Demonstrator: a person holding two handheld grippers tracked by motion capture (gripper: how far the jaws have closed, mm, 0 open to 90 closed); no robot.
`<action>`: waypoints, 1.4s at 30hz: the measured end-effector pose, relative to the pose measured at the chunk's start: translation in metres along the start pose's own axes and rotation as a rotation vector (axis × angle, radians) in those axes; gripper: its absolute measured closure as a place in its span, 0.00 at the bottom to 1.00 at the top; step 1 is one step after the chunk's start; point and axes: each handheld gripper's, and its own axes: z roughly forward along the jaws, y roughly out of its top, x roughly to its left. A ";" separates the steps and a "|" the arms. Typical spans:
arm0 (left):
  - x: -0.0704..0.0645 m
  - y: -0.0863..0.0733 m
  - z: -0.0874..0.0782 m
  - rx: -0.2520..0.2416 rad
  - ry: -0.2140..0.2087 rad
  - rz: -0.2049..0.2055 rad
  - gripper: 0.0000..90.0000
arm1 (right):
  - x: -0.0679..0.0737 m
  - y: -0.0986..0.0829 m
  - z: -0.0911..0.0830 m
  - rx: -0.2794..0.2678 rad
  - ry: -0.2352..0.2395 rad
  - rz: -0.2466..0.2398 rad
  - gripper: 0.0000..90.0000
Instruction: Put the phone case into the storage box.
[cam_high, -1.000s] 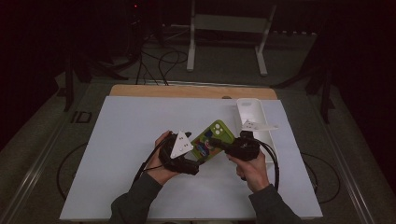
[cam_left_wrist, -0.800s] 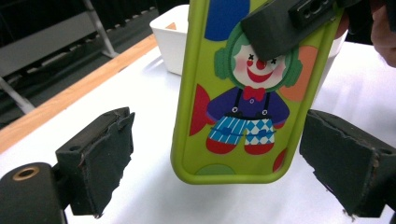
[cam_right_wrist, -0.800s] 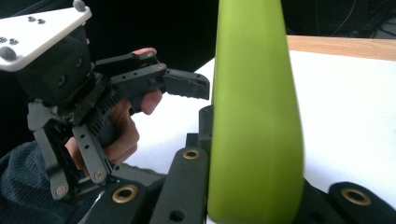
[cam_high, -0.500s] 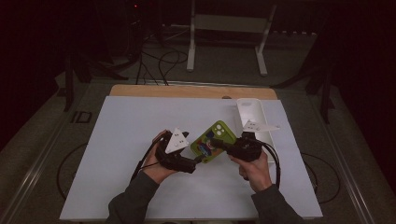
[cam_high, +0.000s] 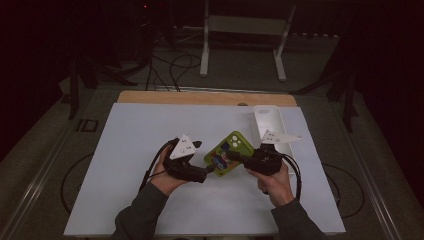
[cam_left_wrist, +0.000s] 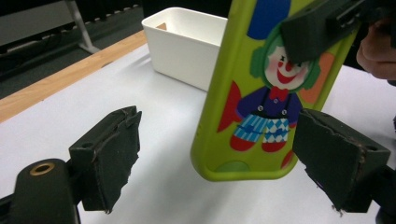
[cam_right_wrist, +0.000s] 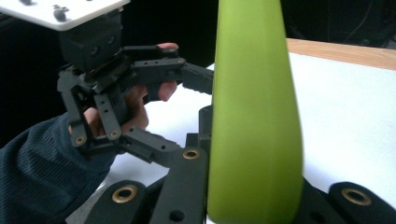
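Two grippers: right (cam_high: 235, 157) clamps phone case (cam_high: 226, 152).

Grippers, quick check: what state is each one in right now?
Left gripper: open, jaws wide on either side of the lime-green clown-print phone case, not touching it.
Right gripper: shut on the phone case, holding it above the table.

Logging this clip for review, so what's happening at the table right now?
A person works with a gripper in each hand over a white-covered table. The right gripper is shut on a green phone case with a clown picture, holding it lifted off the table. The left gripper is open, its jaws on either side of the case's lower end without touching it. A white bin stands behind, to the right.
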 end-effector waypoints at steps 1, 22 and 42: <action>0.000 0.000 0.000 -0.002 -0.005 -0.002 0.17 | 0.001 0.000 0.000 0.000 0.001 -0.008 0.98; -0.003 -0.003 0.007 0.023 -0.110 -0.002 0.25 | 0.011 0.005 0.002 0.029 0.082 -0.116 0.98; -0.005 -0.005 0.006 0.019 -0.225 0.019 0.55 | 0.013 0.006 0.002 0.051 0.099 -0.179 0.98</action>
